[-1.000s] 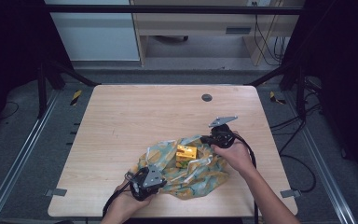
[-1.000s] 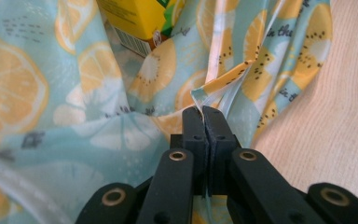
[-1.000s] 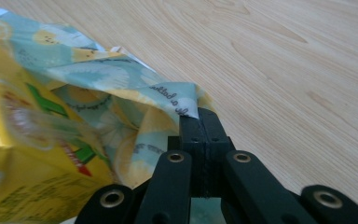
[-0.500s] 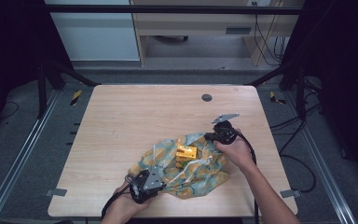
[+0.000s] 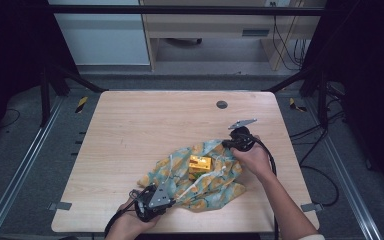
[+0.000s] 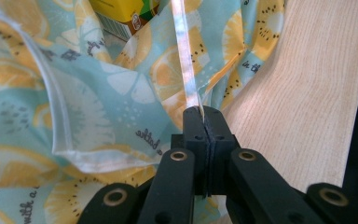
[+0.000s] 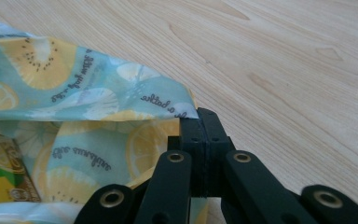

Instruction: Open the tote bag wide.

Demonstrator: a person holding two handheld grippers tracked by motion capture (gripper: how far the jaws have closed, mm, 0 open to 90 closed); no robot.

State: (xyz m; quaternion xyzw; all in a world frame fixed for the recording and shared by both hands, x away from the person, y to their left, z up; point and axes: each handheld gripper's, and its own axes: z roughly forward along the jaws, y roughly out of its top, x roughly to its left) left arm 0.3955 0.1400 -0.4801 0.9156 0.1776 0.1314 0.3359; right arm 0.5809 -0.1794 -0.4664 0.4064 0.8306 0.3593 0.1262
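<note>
A teal cloth printed with lemon slices (image 5: 200, 175) lies crumpled near the table's front, with a small yellow carton (image 5: 200, 163) resting on its middle. My left gripper (image 5: 166, 196) sits at the cloth's front left edge, jaws shut on a thin edge of the cloth (image 6: 189, 88) that stretches taut away from it; the carton (image 6: 121, 14) shows at the top of that view. My right gripper (image 5: 226, 143) is at the cloth's back right corner, jaws shut on the cloth's edge (image 7: 168, 105). The carton (image 7: 0, 182) appears at the lower left of the right gripper view.
The wooden table (image 5: 145, 125) carries a round dark grommet (image 5: 222, 104) near its back edge. Bare wood lies behind and left of the cloth. Metal frame rails (image 5: 20, 165) run along both sides of the table, and cables (image 5: 325, 175) trail at the right.
The right gripper has drawn its corner of the cloth slightly back and right. The left gripper has shifted a little toward the front, and the cloth is stretched more between them.
</note>
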